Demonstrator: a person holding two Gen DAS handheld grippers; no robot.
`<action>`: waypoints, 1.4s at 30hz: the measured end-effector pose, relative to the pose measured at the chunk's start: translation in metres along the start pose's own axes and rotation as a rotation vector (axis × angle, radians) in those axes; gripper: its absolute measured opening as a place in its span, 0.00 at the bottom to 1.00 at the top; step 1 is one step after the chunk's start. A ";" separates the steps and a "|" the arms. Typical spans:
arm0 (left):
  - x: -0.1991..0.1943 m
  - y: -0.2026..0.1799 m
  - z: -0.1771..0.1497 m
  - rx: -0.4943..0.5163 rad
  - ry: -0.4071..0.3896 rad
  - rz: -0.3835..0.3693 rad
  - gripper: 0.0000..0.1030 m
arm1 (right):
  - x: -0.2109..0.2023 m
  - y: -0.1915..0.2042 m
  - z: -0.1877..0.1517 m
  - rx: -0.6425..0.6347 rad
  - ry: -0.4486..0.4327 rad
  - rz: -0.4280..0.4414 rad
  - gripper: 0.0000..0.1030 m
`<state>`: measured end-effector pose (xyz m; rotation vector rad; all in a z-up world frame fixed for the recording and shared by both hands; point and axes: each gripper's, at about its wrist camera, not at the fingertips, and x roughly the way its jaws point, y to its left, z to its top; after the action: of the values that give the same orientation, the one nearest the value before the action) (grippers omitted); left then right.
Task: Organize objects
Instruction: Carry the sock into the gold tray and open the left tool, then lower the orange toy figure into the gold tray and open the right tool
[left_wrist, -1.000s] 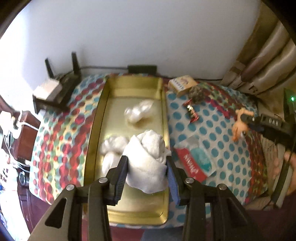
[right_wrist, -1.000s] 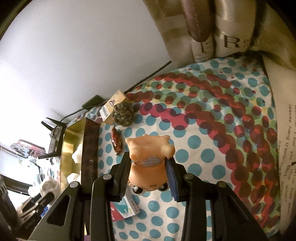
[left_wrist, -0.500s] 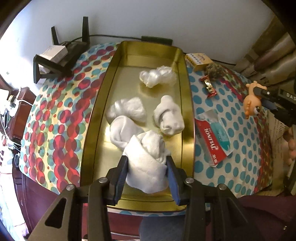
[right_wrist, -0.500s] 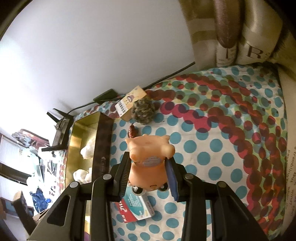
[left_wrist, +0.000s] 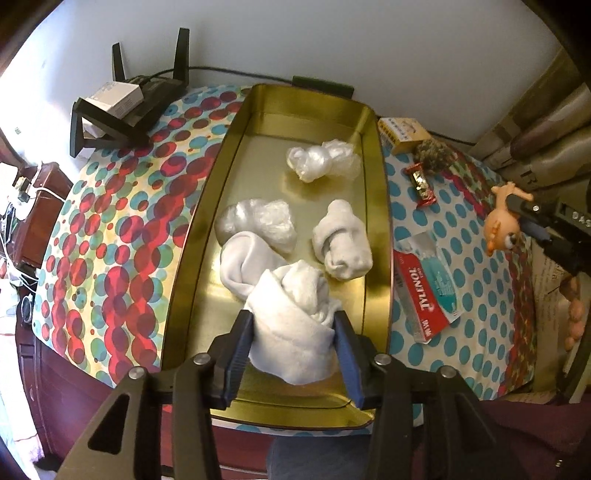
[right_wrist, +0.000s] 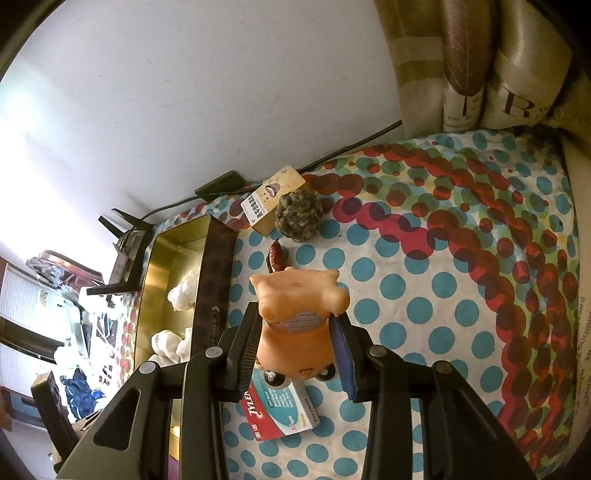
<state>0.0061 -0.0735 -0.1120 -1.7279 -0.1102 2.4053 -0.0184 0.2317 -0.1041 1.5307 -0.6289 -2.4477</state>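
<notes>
My left gripper clamps a white sock above the gold tray; right gripper clamps an orange toy w/ pill box below.

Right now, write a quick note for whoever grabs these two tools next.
Left tool: shut on a white sock, held over the near end of the gold tray.
Right tool: shut on an orange toy, held above the dotted cloth.
In the tray: two more socks and two plastic bags.
On the cloth: medicine box, candy, small carton, brown ball.
Left to do: place sock and toy, then sort those.
</notes>
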 end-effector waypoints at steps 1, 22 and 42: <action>-0.002 0.000 0.000 -0.002 -0.005 0.002 0.44 | 0.001 0.000 0.000 0.002 0.002 0.002 0.34; -0.035 0.024 -0.014 -0.115 -0.072 0.078 0.44 | 0.048 0.120 -0.003 -0.333 0.115 0.184 0.35; -0.052 0.050 -0.013 -0.214 -0.127 0.125 0.44 | 0.128 0.208 -0.034 -0.595 0.213 0.132 0.38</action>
<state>0.0294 -0.1330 -0.0757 -1.7120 -0.2952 2.6816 -0.0597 -0.0098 -0.1282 1.4081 0.0433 -2.0666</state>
